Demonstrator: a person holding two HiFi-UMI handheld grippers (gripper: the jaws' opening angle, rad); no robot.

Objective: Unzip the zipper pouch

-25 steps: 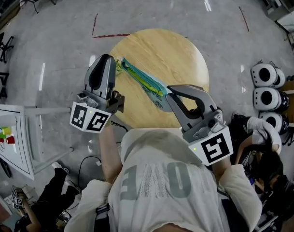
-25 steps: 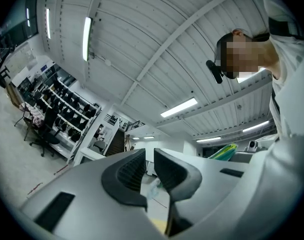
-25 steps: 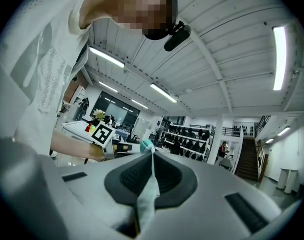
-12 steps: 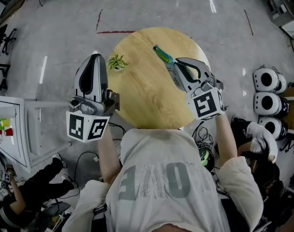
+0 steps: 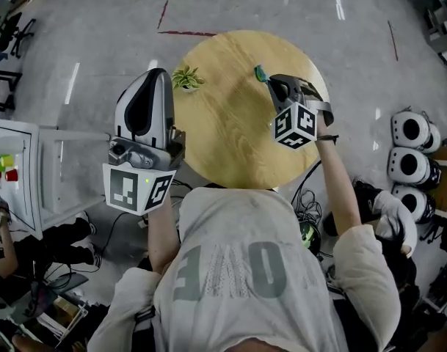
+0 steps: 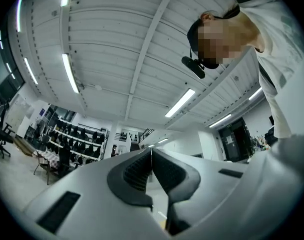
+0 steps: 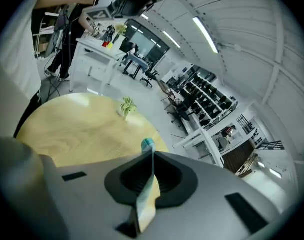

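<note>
The zipper pouch shows in the head view only as a teal tip [image 5: 260, 72] past my right gripper [image 5: 271, 81], over the far right of the round wooden table [image 5: 223, 149]. In the right gripper view the pouch [image 7: 147, 200], teal at its end and pale yellow nearer, is pinched between the shut jaws of the right gripper [image 7: 152, 159]. Whether its zipper is open is hidden. My left gripper [image 5: 158, 74] is held off the table's left edge. It points up at the ceiling, and the left gripper [image 6: 152, 156] is shut with nothing in it.
A small potted plant [image 5: 186, 78] [image 7: 127, 106] stands near the table's far left edge. White helmet-like units [image 5: 408, 132] sit on the floor at right, cables [image 5: 308, 229] lie by the table's near side, and a white table [image 5: 21, 178] is at left.
One second ago the pouch stretched between both grippers. The left gripper has let it go and swung up and away. The right gripper has carried the pouch to the table's far right.
</note>
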